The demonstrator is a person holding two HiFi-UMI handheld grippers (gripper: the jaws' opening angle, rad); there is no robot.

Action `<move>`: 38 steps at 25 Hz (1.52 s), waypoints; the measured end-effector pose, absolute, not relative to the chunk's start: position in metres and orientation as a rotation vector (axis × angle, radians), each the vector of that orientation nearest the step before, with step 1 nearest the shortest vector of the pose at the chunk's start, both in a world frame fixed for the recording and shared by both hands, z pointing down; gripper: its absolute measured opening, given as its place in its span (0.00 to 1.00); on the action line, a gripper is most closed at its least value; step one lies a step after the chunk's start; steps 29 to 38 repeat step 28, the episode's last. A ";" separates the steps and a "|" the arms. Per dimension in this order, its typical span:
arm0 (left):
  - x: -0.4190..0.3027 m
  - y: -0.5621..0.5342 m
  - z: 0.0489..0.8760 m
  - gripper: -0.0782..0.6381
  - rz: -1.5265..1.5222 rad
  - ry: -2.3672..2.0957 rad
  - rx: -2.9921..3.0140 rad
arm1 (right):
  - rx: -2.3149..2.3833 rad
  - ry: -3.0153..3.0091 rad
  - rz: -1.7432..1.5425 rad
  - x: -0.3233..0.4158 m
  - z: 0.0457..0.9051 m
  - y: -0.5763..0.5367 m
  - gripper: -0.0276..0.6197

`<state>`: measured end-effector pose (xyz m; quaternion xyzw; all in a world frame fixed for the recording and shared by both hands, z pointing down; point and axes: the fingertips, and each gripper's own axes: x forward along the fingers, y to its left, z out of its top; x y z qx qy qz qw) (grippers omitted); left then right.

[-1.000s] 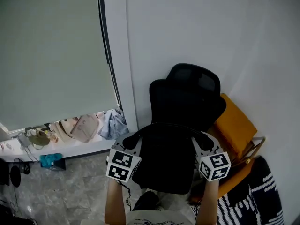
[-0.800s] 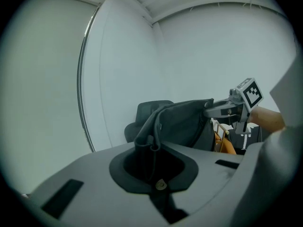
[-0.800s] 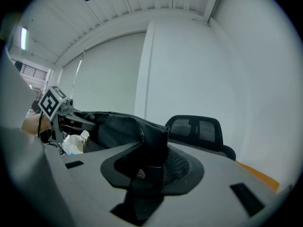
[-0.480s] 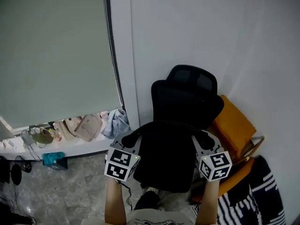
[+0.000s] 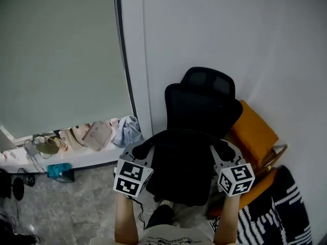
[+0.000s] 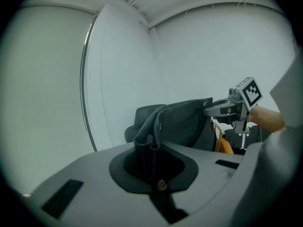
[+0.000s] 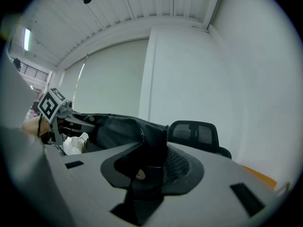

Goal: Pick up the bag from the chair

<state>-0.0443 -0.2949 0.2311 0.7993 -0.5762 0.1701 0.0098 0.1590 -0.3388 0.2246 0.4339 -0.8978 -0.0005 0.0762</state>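
**While both grippers pinch its top edge, the black bag hangs spread before the office chair**

As you look down in the head view, the black bag point(image 5: 181, 172) sits at the lower centre of the frame, stretched wide between your two grippers. It covers the seat of the black office chair point(image 5: 202, 106), so you cannot tell whether its bottom edge touches that seat.

Your left gripper point(image 5: 144, 149) has its jaws closed tight on the bag's left upper corner. In the left gripper view point(image 6: 151, 148), a bunched fold of dark fabric point(image 6: 184, 122) rises straight out of the closed jaws. It runs across to your right gripper point(image 6: 222, 109) at the right of that frame.

Your right gripper point(image 5: 220, 149) is clamped just as firmly on the opposite corner. In the right gripper view point(image 7: 151, 160), the bag point(image 7: 118, 126) is gathered between the jaws and stretches away to the left gripper point(image 7: 71, 119) at the left edge. The chair's mesh headrest point(image 7: 194, 134) stands just behind it.

An orange-cushioned chair point(image 5: 255, 134) is wedged beside the office chair at the right, against the white wall. Black-and-white patterned cloth point(image 5: 286, 213) fills the lower right corner. At the left, a low sill point(image 5: 92, 160) carries pouches and crumpled cloth under a pale roller blind point(image 5: 56, 60).
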 end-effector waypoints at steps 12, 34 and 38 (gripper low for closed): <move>-0.043 -0.285 0.233 0.14 0.530 -1.796 2.488 | 1.302 -2.695 -0.011 0.160 0.223 -0.329 0.25; -0.040 -0.280 0.233 0.14 0.528 -1.791 2.492 | 1.296 -2.698 -0.014 0.164 0.220 -0.324 0.25; -0.040 -0.280 0.233 0.14 0.528 -1.791 2.492 | 1.296 -2.698 -0.014 0.164 0.220 -0.324 0.25</move>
